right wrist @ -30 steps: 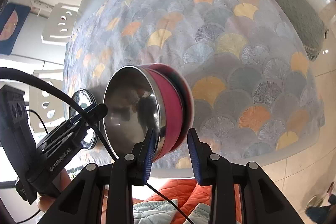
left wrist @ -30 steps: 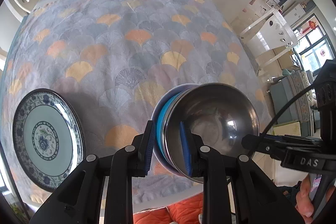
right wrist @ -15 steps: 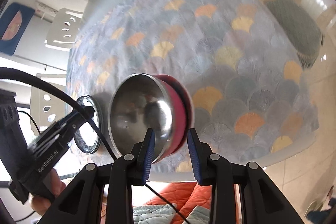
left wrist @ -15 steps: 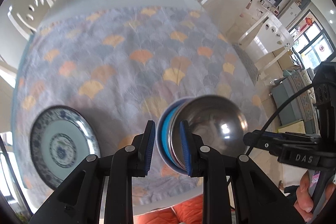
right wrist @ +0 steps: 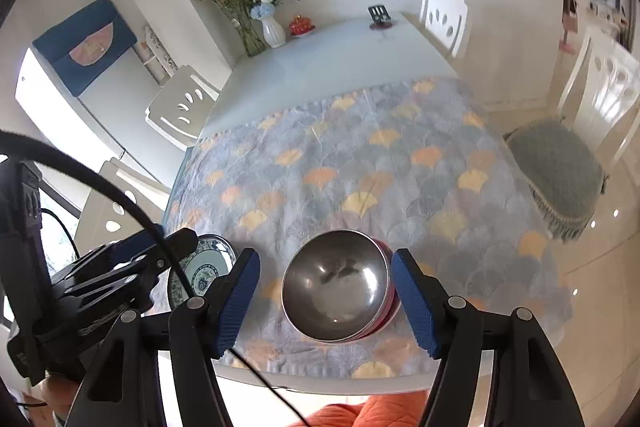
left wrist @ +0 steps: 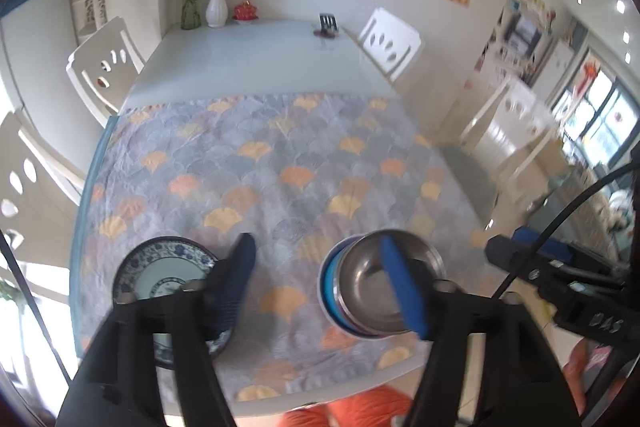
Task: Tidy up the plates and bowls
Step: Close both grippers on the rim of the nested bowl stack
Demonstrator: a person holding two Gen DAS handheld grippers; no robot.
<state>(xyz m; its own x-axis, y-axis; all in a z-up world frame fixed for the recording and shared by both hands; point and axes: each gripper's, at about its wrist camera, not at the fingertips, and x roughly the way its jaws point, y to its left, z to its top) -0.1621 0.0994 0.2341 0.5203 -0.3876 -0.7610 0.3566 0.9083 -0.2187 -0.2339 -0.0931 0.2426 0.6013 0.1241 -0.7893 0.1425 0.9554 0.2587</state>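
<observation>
A steel bowl stack [left wrist: 372, 283] with a blue outer band sits on the patterned cloth near the table's front edge; in the right wrist view [right wrist: 340, 291] its outer side looks red. A blue-and-white plate [left wrist: 160, 275] lies to its left, and shows in the right wrist view [right wrist: 204, 269] too. My left gripper [left wrist: 320, 279] is open, its right finger in front of the bowl, its left finger over the plate's edge. My right gripper [right wrist: 324, 291] is open, with the bowl lying between its jaws, apart from both.
The table [left wrist: 248, 47] carries a fan-patterned cloth [left wrist: 280, 163]. A white vase with flowers [left wrist: 216, 7], a red dish and a small black stand [left wrist: 328, 25] sit at the far end. White chairs [left wrist: 104, 75] stand around; a cushioned stool [right wrist: 556, 167] is at right.
Both grippers have opened and let go of the bowls, which now rest stacked on the cloth. Both grippers have pulled back and tilted up, showing more of the room.
</observation>
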